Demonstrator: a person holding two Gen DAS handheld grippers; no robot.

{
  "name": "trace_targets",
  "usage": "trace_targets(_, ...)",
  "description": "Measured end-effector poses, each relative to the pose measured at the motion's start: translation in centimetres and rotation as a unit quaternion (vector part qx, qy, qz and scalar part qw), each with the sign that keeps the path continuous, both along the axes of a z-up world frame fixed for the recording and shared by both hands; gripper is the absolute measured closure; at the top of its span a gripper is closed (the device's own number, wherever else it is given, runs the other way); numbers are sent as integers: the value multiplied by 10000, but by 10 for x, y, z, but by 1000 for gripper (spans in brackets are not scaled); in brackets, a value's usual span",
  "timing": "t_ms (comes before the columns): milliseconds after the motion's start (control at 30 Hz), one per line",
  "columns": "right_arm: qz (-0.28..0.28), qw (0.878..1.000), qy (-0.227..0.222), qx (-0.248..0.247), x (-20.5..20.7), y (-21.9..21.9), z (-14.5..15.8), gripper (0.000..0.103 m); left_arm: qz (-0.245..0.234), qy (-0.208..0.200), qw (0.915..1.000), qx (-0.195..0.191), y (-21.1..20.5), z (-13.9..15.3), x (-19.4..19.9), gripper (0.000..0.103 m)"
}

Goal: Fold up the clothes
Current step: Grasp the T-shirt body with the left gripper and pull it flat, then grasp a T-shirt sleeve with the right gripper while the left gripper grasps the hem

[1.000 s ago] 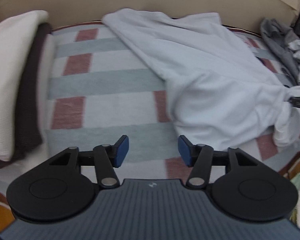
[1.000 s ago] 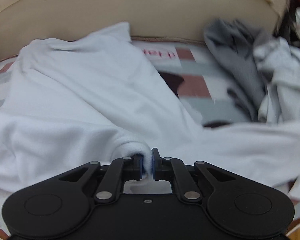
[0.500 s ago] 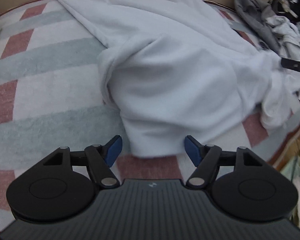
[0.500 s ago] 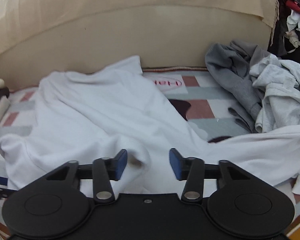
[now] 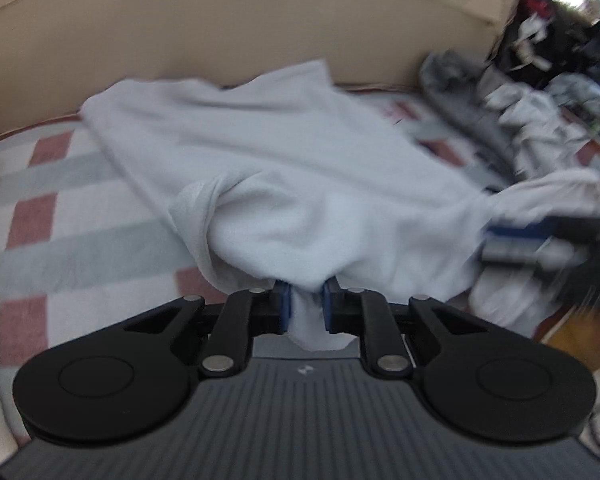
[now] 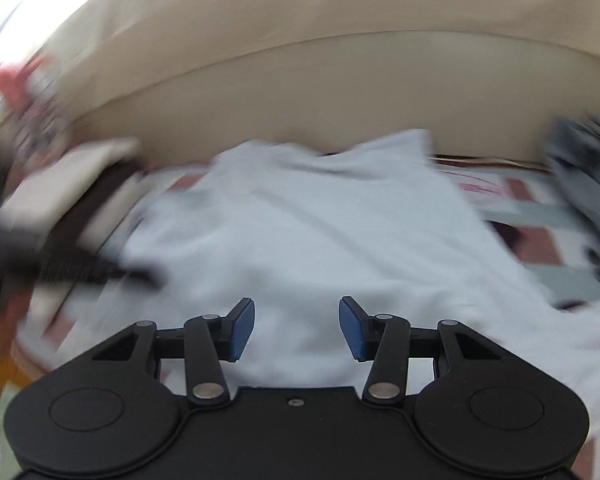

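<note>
The shirt [image 5: 284, 184] lies spread on the blanket [image 5: 76, 216], its far edge against the wall [image 5: 220, 32] behind it. Right of the shirt sits a heap of clothes [image 5: 516, 116]. Left of the shirt, in the right wrist view, lies a stack of folded things [image 6: 72, 184].

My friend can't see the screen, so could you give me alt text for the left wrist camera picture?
The left claw is clamped on a bunched edge of a white garment spread over a checked blanket. A blurry pile of grey clothes lies far right, a beige wall behind.
</note>
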State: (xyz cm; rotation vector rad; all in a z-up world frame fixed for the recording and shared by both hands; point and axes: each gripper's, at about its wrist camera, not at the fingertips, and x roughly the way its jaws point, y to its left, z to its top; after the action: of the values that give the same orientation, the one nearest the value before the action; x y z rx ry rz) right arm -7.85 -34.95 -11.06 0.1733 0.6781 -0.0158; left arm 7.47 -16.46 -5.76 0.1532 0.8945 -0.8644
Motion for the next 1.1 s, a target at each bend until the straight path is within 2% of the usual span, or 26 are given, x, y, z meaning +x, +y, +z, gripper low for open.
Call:
trace_targets(167,688,9918,166,-1063,13,49,-16,51,-36,444,9975,-548,-1,10,-2,88)
trace_targets(233,927,9840,232,-1502,18,68,-23,51,-12,656,9962,-572,0,3,-6,89)
trace_targets(333,1278,9678,323,-2145,26,95,-34,51,-108,690,9963,-509,4,-7,-15,89)
trace_targets(433,1374,9635,-43,-2298,33,104,-26,52,-351,688,9959,-470,7,-8,-24,90)
trace_targets(467,1459,9625,-62,-2285,37,104,-26,55,-361,628,9961,-494,10,-5,-26,89)
trace_targets(500,1541,9617,-80,-2266,42,104,-26,70,-351,591,9964,-493,12,-4,-28,90)
trace_targets(567,1504,9709,16,-1866,51,94,-22,90,-385,611,9966,-388,14,-4,-29,89)
trace_targets(633,1185,9846,-85,-1281,54,75,-12,91,-471,460,9976,-219,14,-3,-33,85)
trace_targets(700,673,9944,-200,-796,54,47,-4,92,-481,29,9988,81,13,0,-41,75)
trace_targets(767,53,9988,-215,-432,51,16,-3,92,-487,-415,9970,430,9,-1,-48,59)
trace_targets(833,-652,9978,-109,-78,48,-23,-10,92,-462,-518,9949,732,4,-10,-50,57)
trace_targets(900,-1269,9913,230,267,46,-60,-30,92,-461,-492,9933,940,-1,-21,-50,57)
trace_targets(967,-1644,9827,442,735,40,-84,-46,92,-469,-429,9939,898,-3,-25,-52,57)
trace_targets(1067,-1896,9667,197,1708,29,-104,-58,92,-518,-406,9952,721,-9,-28,-53,53)
trace_targets(1100,-1855,9667,186,1756,27,-105,-58,92,-537,-412,9955,658,-11,-29,-53,52)
